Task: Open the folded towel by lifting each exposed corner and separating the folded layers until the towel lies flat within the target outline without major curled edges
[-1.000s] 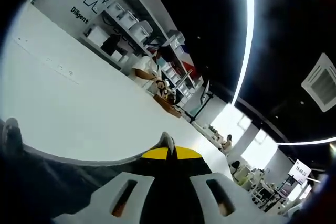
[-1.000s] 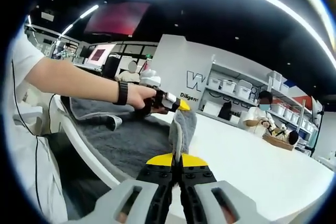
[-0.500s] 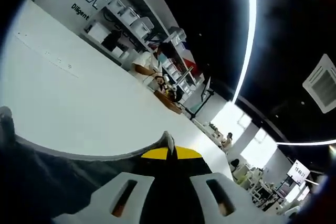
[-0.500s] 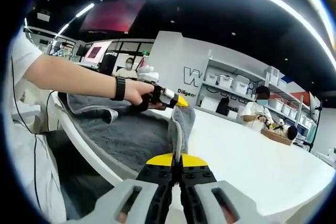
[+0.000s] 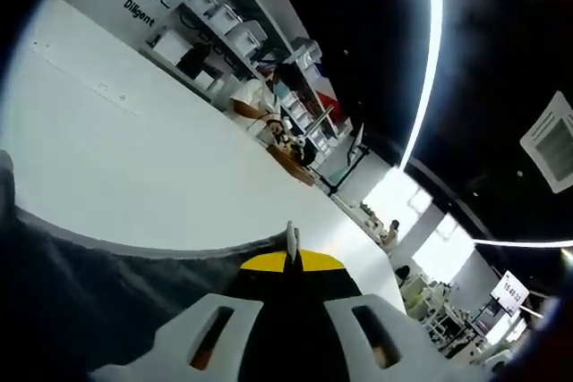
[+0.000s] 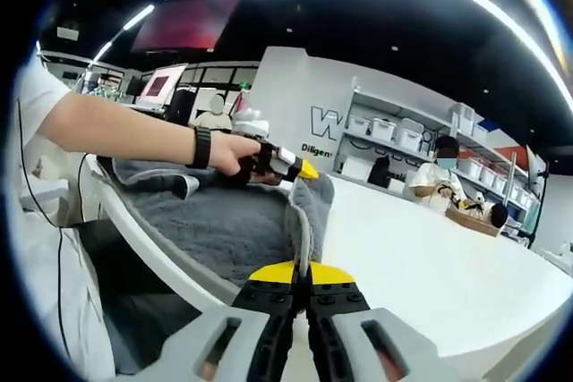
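A grey towel (image 6: pixel 228 234) lies across the near left part of a white round table (image 6: pixel 430 266), one edge raised in a fold between two grippers. The right gripper (image 6: pixel 301 267) has its yellow-tipped jaws pinched together on the towel's near edge. The left gripper (image 6: pixel 304 170), held by a person's hand (image 6: pixel 235 155) wearing a black wristband (image 6: pixel 203 147), clamps the far corner of the same fold. On the far wall (image 6: pixel 295 118), a large "W" stands above lettering beginning "Diligent".
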Motion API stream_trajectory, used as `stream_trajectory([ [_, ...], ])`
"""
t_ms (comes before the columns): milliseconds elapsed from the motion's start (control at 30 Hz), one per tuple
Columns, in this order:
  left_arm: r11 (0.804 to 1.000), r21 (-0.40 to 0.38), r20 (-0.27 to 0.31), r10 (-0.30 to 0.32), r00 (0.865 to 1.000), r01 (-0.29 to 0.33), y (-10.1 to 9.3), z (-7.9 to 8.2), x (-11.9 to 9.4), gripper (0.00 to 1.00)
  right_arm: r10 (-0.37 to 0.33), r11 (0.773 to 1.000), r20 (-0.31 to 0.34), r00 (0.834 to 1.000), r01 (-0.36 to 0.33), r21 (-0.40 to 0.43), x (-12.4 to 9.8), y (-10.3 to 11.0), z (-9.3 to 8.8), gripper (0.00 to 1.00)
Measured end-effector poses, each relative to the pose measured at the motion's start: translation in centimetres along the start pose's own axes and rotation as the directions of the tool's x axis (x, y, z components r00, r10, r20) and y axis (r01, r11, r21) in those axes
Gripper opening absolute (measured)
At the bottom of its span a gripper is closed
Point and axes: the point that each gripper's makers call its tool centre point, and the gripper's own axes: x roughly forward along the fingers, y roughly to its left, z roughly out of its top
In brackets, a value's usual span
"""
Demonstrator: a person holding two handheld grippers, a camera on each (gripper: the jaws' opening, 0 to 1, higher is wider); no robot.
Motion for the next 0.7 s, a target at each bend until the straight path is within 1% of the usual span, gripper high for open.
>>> stream_trajectory([
  [67, 1.000, -0.017, -0.008, -0.010, 1.000, 0.010, -0.1, -0.3, 0.0, 0.00, 0.003, 1.000, -0.008, 1.000, -0.003, 0.007, 0.0, 0.0, -0.2, 0.00],
  [133, 1.000, -0.014, -0.017, -0.003, 1.000, 0.002, 0.1, -0.6, 0.0, 0.00, 0.005, 1.000, -0.014, 1.000, -0.004, 0.014, 0.0, 0.0, -0.4, 0.00],
  [167, 1.000, -0.003, -0.017, -0.010, 1.000, 0.009, 0.0, -0.6, 0.1, 0.01, 0.014, 0.999, -0.008, 1.000, -0.013, 0.050, 0.0, 0.1, -0.4, 0.00],
  [200, 1.000, 0.000, -0.018, -0.013, 1.000, 0.013, 0.0, -0.6, 0.1, 0.01, 0.029, 0.994, 0.019, 0.999, -0.031, 0.102, 0.0, 0.3, -0.1, 0.00],
  [233, 1.000, -0.002, -0.022, -0.011, 1.000, 0.011, 0.1, -0.7, 0.2, 0.01, 0.024, 0.997, 0.011, 1.000, -0.025, 0.074, -0.1, 0.0, -0.2, 0.00],
  [300, 1.000, -0.003, -0.024, -0.006, 1.000, 0.006, 0.4, -0.4, 0.4, 0.01, 0.015, 0.998, 0.002, 1.000, -0.015, 0.065, -0.1, 0.0, -0.3, 0.00],
  [333, 1.000, -0.005, -0.026, -0.010, 1.000, 0.010, 0.5, -0.4, 0.5, 0.01, 0.010, 0.998, 0.000, 1.000, -0.010, 0.068, -0.1, -0.1, -0.3, 0.00],
  [367, 1.000, -0.005, -0.027, -0.011, 1.000, 0.010, 0.5, -0.3, 0.5, 0.01, 0.021, 0.996, 0.011, 1.000, -0.022, 0.083, -0.1, 0.0, -0.2, 0.00],
  [433, 1.000, -0.004, -0.034, -0.018, 0.999, 0.018, 1.2, 0.5, 1.0, 0.01, 0.049, 0.991, 0.042, 0.998, -0.054, 0.126, -0.2, 0.3, 0.3, 0.00],
  [500, 1.000, -0.013, -0.029, -0.013, 0.999, 0.012, 1.6, 1.0, 1.2, 0.01, 0.047, 0.992, 0.041, 0.998, -0.052, 0.118, -0.1, 0.3, 0.5, 0.01],
  [533, 1.000, -0.012, -0.035, -0.016, 0.999, 0.015, 1.3, 0.6, 1.0, 0.01, 0.046, 0.993, 0.043, 0.998, -0.050, 0.111, -0.1, 0.3, 0.7, 0.02],
  [633, 1.000, -0.004, -0.036, -0.018, 0.999, 0.018, 1.3, 0.6, 1.0, 0.01, 0.061, 0.991, 0.057, 0.997, -0.067, 0.113, 0.1, 0.5, 1.2, 0.05],
  [700, 1.000, -0.002, -0.035, -0.015, 0.999, 0.015, 1.0, 0.0, 0.6, 0.01, 0.064, 0.991, 0.062, 0.996, -0.071, 0.110, 0.2, 0.6, 1.5, 0.06],
])
